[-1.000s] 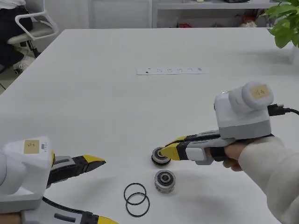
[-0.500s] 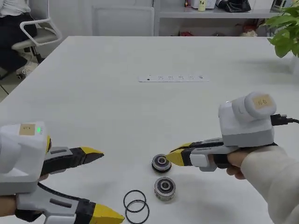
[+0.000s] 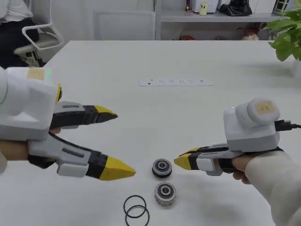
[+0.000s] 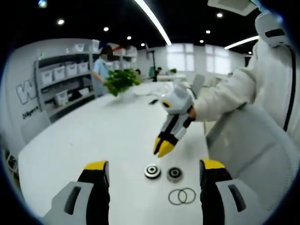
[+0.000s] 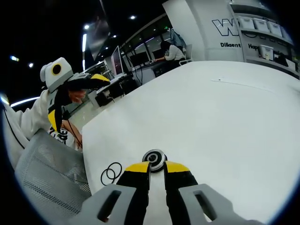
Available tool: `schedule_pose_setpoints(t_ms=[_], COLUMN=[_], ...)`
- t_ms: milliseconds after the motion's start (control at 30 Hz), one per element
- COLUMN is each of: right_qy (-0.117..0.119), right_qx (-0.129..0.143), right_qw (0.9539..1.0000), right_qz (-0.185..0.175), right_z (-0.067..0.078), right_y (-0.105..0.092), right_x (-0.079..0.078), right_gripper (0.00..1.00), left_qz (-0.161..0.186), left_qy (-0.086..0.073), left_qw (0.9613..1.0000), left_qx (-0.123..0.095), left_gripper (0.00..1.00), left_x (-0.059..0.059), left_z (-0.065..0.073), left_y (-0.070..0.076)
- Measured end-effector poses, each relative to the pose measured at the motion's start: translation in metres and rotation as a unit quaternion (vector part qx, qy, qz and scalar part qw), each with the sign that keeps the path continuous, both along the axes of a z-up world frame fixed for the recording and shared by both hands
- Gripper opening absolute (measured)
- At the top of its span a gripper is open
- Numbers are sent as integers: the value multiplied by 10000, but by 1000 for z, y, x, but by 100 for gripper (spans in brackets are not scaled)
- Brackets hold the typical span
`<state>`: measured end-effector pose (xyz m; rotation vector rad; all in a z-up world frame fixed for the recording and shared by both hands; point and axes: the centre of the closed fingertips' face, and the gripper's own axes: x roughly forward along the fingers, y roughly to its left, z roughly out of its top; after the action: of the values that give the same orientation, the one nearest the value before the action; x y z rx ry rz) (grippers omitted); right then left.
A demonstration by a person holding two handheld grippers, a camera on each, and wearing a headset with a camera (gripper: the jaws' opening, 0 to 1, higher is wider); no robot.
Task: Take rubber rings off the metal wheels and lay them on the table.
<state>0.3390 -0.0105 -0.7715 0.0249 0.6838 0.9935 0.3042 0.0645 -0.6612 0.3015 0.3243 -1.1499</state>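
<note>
Two grippers over one broad white table point(image 3: 197, 113). Left gripper point(image 3: 124, 142) held high at the left, jaws spread wide, nothing between them. Right gripper point(image 3: 178, 161) low at the right, jaws drawn together on nothing, tips aimed leftward. Far wheel point(image 3: 162, 167) just beside those tips, straight along the jaw line, small gap showing. Lies flat, axle upright, so no long axis to line up on. Near wheel point(image 3: 165, 192) just toward the person from it. Right gripper plainly the nearer one. Pair of rubber rings point(image 3: 136, 210) overlapping flat on the table, left of the near wheel (dark rim on the far wheel may be a ring, cannot tell). Against a second ago: right tips backed off the far wheel, then touching; left gripper higher, jaws wider; wheels and rings unmoved.
</note>
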Motion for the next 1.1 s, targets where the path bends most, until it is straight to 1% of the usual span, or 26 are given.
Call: schedule_pose_setpoints(t_ms=[100, 133, 167, 300, 333, 367, 400, 433, 500, 533, 633, 667, 767, 800, 833, 867, 933, 1033, 1067, 1100], right_qy=[16, 8, 11, 15, 14, 41, 52, 57, 61, 60, 48, 45, 36, 43, 43, 43, 42, 44, 41, 41], right_qx=[-21, -37, -45, -75, -87, -103, -108, -108, -118, -110, -95, -94, -104, -98, -97, -99, -112, -119, -124, -125], right_qw=[10000, 10000, 10000, 10000, 9999, 9999, 9999, 9999, 9999, 9999, 9999, 9999, 9999, 9999, 9999, 9999, 9999, 9999, 9999, 9999], right_qz=[14, 19, 22, 53, 56, 64, 62, 56, 54, 50, 49, 53, 54, 55, 56, 57, 68, 83, 92, 95], right_z=[-2, -3, -4, -8, -9, -11, -13, -13, -14, -14, -15, -15, -15, -15, -15, -15, -16, -16, -17, -17], right_y=[-1, -1, -1, -3, -4, -4, -5, -5, -6, -5, -6, -5, -6, -5, -5, -5, -5, -4, -4, -4], right_x=[0, 1, 1, 1, 1, 1, 1, 2, 2, 1, 2, 2, 2, 2, 2, 1, 1, 0, 0, 0], right_gripper=[8, 8, 8, 9, 9, 9, 9, 9, 10, 10, 11, 11, 11, 11, 11, 11, 11, 11, 11, 11], left_qz=[-65, -126, -159, -268, -288, -299, -292, -315, -415, -466, -515, -550, -586, -580, -581, -582, -528, -373, -378, -396], left_qy=[-56, -122, -147, -249, -293, -403, -445, -455, -486, -505, -492, -446, -394, -351, -337, -294, -259, -132, -94, -17], left_qw=[10000, 9998, 9997, 9988, 9984, 9976, 9973, 9970, 9963, 9958, 9951, 9947, 9944, 9945, 9946, 9948, 9954, 9970, 9969, 9967], left_qx=[-10, 69, 131, 328, 389, 480, 510, 534, 568, 599, 689, 745, 782, 795, 795, 779, 756, 670, 683, 715], left_gripper=[80, 79, 78, 74, 73, 71, 69, 68, 66, 65, 60, 59, 57, 56, 56, 55, 54, 50, 48, 45], left_x=[5, 8, 10, 22, 25, 31, 35, 38, 40, 43, 48, 48, 46, 45, 44, 42, 41, 41, 40, 38], left_z=[6, 6, 5, 1, 0, -2, -3, -4, -8, -12, -25, -32, -49, -56, -58, -67, -75, -88, -92, -98], left_y=[-6, -9, -11, -22, -25, -28, -32, -36, -44, -49, -58, -61, -64, -65, -65, -64, -63, -59, -57, -54])
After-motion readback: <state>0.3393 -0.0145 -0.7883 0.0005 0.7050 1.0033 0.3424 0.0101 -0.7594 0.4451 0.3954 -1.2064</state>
